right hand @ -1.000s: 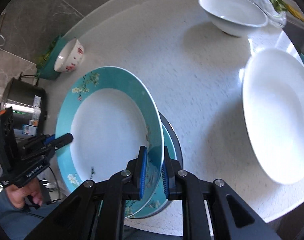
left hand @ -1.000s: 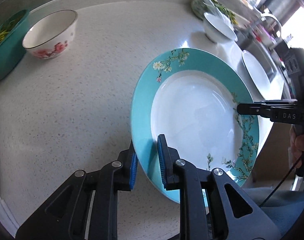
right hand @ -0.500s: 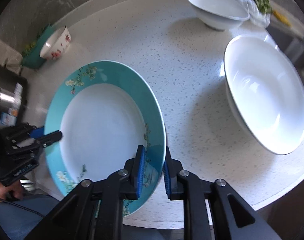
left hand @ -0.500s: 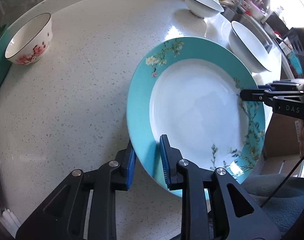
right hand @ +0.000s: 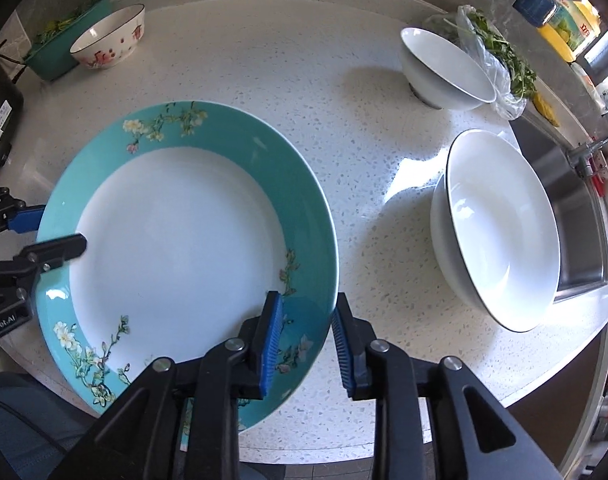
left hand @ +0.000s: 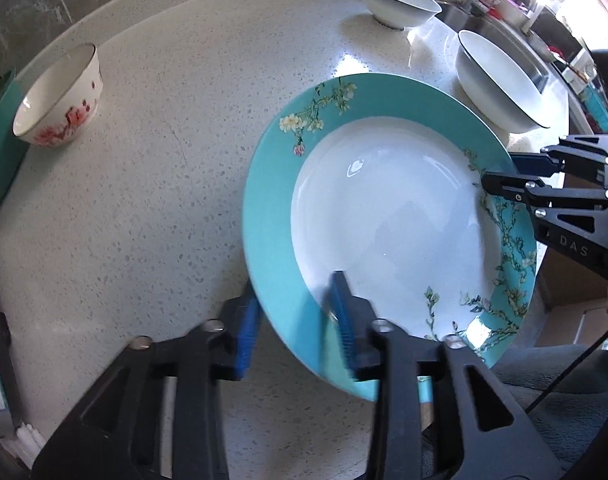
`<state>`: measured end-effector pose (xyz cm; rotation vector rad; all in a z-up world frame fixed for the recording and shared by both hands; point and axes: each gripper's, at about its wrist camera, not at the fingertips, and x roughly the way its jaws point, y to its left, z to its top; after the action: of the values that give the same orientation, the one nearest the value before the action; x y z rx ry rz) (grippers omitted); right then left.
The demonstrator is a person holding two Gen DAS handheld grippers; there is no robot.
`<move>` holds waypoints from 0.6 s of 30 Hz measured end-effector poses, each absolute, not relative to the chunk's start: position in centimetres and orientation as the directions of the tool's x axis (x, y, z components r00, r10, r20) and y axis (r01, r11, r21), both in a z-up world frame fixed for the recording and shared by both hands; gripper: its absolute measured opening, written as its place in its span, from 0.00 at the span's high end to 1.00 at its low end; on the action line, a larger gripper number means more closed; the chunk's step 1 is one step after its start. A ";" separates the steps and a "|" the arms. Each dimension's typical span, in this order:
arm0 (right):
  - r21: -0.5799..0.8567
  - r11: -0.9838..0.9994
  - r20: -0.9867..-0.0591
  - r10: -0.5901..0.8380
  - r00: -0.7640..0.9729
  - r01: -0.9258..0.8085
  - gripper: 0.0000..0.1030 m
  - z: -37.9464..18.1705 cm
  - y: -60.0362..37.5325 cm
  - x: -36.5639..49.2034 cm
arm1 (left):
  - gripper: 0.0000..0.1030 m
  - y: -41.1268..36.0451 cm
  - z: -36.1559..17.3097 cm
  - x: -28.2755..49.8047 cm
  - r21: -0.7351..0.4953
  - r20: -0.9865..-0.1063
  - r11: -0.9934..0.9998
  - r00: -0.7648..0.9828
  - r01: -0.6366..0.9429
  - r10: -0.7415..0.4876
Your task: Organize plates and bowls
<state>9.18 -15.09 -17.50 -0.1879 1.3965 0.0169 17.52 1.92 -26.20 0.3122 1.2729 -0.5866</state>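
Observation:
A teal-rimmed plate with a white centre and flower sprigs (left hand: 388,216) (right hand: 175,244) rests near the counter's front edge. My left gripper (left hand: 293,330) is open, its blue pads standing off either side of the plate's near-left rim. My right gripper (right hand: 306,344) is open too, its pads apart around the plate's right rim. Each gripper shows in the other's view, at the plate's opposite edge. A white deep plate with a dark rim (right hand: 500,228) (left hand: 500,80) sits to the right, stacked on another white one.
A white bowl (right hand: 444,68) (left hand: 398,0) stands at the back beside bagged greens (right hand: 496,56). A floral bowl (left hand: 59,108) (right hand: 111,36) stands at the back left against a teal container (right hand: 59,52). A sink (right hand: 576,216) lies to the right.
The plate was carried right and toward the counter's middle, then lowered onto it. Both grippers, shut on its rim before, have opened. A second teal plate seen beneath it earlier is out of view.

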 end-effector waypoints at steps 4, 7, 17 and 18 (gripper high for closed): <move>-0.057 0.992 -0.983 -0.036 0.180 -0.112 0.62 -17.0 -16.4 8.8 | 0.24 2.4 -25.5 17.4 -0.116 -0.943 0.845 0.209 0.523 -0.259; 0.030 0.993 -0.982 0.051 0.183 -0.117 0.57 -15.8 -17.8 8.2 | 0.24 3.4 -23.4 18.0 -0.108 -0.932 0.888 0.265 0.448 -0.247; 0.440 0.891 -0.843 0.453 0.290 -0.113 0.16 -7.2 -36.6 12.7 | 0.05 -4.2 -13.4 18.8 -0.325 -0.795 0.889 0.416 0.322 -0.442; 0.447 0.888 -0.839 0.458 0.295 -0.109 0.16 -7.4 -38.7 13.4 | 0.05 -6.8 -13.4 18.6 -0.328 -0.790 0.890 0.425 0.317 -0.442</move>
<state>13.44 -38.74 -7.38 0.3317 1.2186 0.3867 18.59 -6.75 -13.42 -0.1356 1.0279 -0.4766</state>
